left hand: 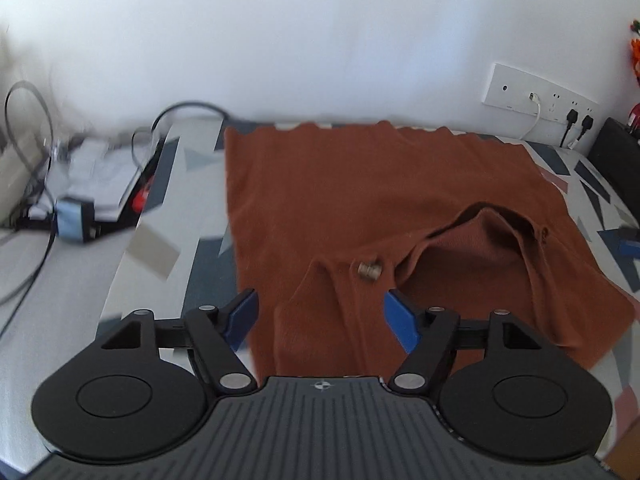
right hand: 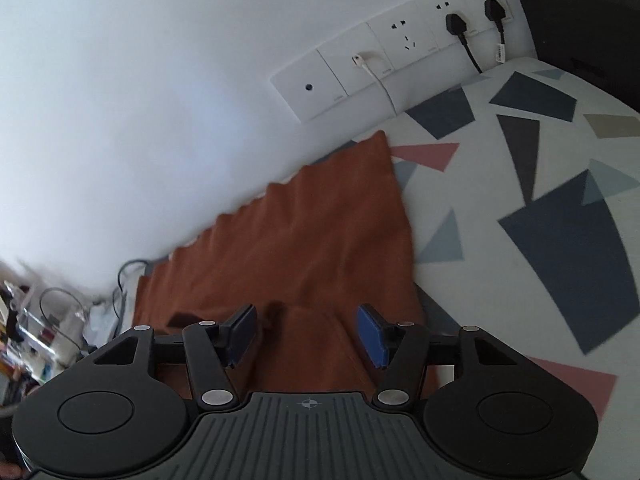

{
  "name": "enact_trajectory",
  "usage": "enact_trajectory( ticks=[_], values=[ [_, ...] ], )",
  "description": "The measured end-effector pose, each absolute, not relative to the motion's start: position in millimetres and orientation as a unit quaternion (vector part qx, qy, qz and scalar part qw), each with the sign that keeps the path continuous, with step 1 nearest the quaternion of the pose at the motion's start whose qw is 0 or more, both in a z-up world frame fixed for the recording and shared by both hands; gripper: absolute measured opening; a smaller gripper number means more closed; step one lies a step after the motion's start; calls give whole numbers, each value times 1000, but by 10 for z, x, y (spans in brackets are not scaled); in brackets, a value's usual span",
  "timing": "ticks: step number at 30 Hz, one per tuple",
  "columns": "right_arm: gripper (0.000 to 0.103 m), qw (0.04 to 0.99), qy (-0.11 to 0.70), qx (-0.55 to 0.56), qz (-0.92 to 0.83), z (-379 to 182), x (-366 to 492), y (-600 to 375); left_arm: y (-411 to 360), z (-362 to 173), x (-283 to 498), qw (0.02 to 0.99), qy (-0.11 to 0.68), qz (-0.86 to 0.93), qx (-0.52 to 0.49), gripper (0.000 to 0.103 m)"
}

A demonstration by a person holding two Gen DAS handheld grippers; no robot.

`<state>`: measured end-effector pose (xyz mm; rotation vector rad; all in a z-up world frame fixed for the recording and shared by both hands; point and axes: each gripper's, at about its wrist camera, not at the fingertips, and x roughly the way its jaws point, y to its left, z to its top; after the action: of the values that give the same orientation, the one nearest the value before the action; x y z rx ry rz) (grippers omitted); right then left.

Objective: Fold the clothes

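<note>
A rust-orange knit garment (left hand: 360,192) lies spread on a bed sheet with a geometric pattern (left hand: 160,200). Near its front edge are a pale button (left hand: 370,270) and a raised, folded-over neckline (left hand: 488,236). My left gripper (left hand: 322,318) hovers over that front edge, open, its blue pads (left hand: 402,322) wide apart and pressing on nothing. In the right wrist view the same garment (right hand: 320,232) runs up to the wall. My right gripper (right hand: 306,334) is open above a folded part of the cloth, which lies under the gap and is not gripped.
A white wall with a socket panel (right hand: 400,52), plugs and cords runs behind the bed. At the left sit a dark tray with pale items (left hand: 96,184) and looping cables (left hand: 36,120). A dark block (right hand: 576,20) stands at the right. Bare sheet (right hand: 520,200) extends right of the garment.
</note>
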<state>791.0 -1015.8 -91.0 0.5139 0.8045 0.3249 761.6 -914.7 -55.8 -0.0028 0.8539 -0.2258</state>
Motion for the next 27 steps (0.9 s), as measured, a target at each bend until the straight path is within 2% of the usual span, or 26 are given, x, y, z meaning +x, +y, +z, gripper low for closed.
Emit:
enact_trajectory(
  ticks=[4, 7, 11, 13, 14, 15, 16, 17, 18, 19, 27],
  values=[
    [54, 872, 415, 209, 155, -1122, 7578, -10263, -8859, -747, 7297, 891, 441, -99, -38, 78],
    [54, 868, 429, 189, 163, -1198, 7406, -10220, -8789, -966, 7122, 876, 468, -104, -59, 78],
    [54, 875, 419, 178, 165, -1105, 7334, -10047, -8908, -1123, 7000, 878, 462, -115, -48, 78],
    [45, 871, 437, 166, 150, -1125, 7363, -9981, -8987, -1192, 6996, 879, 460, -115, -41, 78],
    [35, 868, 448, 166, 137, -1148, 7382, -9970, -9012, -1220, 7001, 878, 461, -119, -44, 73],
    [19, 863, 458, 175, 121, -1179, 7393, -9993, -9026, -1229, 6993, 879, 457, -127, -50, 63],
    [12, 858, 465, 188, 107, -1209, 7398, -10030, -9039, -1235, 6986, 880, 453, -134, -54, 46],
    [11, 853, 469, 205, 96, -1232, 7389, -10071, -9043, -1225, 6978, 880, 453, -136, -47, 30],
    [10, 850, 467, 224, 91, -1235, 7355, -10109, -9048, -1215, 6971, 880, 453, -139, -41, 19],
    [9, 851, 464, 230, 89, -1219, 7312, -10118, -9047, -1204, 6963, 880, 453, -141, -35, 15],
    [8, 846, 480, 213, 90, -1157, 6912, -9975, -8693, -1194, 6836, 870, 460, -155, -88, 14]
  ],
)
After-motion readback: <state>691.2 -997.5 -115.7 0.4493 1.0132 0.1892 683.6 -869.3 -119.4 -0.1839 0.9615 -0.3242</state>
